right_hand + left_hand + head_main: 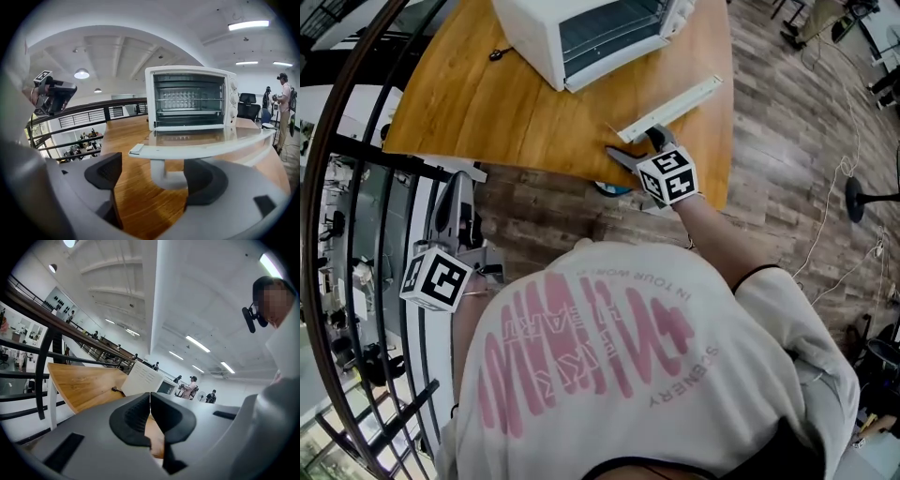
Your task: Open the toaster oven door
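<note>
The white toaster oven (581, 37) stands at the far side of the wooden table (487, 103), and its glass door (670, 110) hangs down flat toward me. In the right gripper view the oven (190, 98) shows its open cavity, with the lowered door (201, 140) in front. My right gripper (154, 176) is open, the door's white handle (164, 178) sitting between its pads without being pressed. My left gripper (459, 183) is off the table's near-left edge by the railing. In its own view the left gripper (150, 413) is shut, its pads together on nothing.
A black metal railing (356, 159) curves along the left side. A small black object (497, 54) lies on the table left of the oven. A fan stand (867, 197) and cables are on the wood floor at the right. An office chair (247, 105) and people stand beyond the table.
</note>
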{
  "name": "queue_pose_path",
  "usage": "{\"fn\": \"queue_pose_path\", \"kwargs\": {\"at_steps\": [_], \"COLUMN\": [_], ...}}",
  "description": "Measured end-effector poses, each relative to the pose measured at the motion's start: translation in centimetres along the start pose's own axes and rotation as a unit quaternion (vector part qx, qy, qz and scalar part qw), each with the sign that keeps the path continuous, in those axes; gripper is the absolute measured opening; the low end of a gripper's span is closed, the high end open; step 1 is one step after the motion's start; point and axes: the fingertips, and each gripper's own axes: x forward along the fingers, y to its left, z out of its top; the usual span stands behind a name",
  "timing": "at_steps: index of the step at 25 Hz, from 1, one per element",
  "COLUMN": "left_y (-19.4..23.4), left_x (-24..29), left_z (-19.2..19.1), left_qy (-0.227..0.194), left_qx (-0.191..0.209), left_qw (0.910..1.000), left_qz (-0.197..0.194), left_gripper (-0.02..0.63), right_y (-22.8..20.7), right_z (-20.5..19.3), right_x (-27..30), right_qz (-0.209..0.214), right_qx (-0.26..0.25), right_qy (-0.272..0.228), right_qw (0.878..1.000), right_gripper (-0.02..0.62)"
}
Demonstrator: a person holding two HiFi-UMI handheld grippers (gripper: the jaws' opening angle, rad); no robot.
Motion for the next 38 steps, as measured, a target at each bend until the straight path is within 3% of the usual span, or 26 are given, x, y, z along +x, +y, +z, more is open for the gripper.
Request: {"fn": "queue_pose_path", "kwargs": {"at_steps": [6, 13, 19, 28, 38], "left_y": [0.8, 1.6, 0.2, -0.1, -0.8], "left_x": [2.1, 3.6, 4.1, 5.2, 5.9], "left_z": [0.5, -0.2, 0.0, 0.5, -0.1], "left_qy": [0.01, 0.026, 0.026, 0.014, 0.02], "left_qx": [0.004, -0.005, -0.006, -0.013, -0.004], "left_qw": [0.9994, 0.9989, 0.999, 0.9998, 0.9998], "left_qz": [-0.032, -0.04, -0.035, -0.001, 0.003], "left_gripper": [0.021, 0.021, 0.021, 0.021, 0.021], "right_y": [-0.4, -1.8, -1.6, -0.2, 0.1], "right_z": [0.1, 0.5, 1.2, 1.6, 2.4], "right_x": [0.2, -0.2, -1.3, -1.9, -1.8], "right_qz": [0.003, 0.005, 0.042, 0.13, 0.143], "right_qx": [0.033, 0.113, 0.159, 0.157, 0.207], "right_qy": [-0.014, -0.031, -0.026, -0.015, -0.054], "right_qw": [0.999, 0.993, 0.986, 0.979, 0.966], "right_gripper": [0.413, 0.412, 0.41, 0.451, 0.451]}}
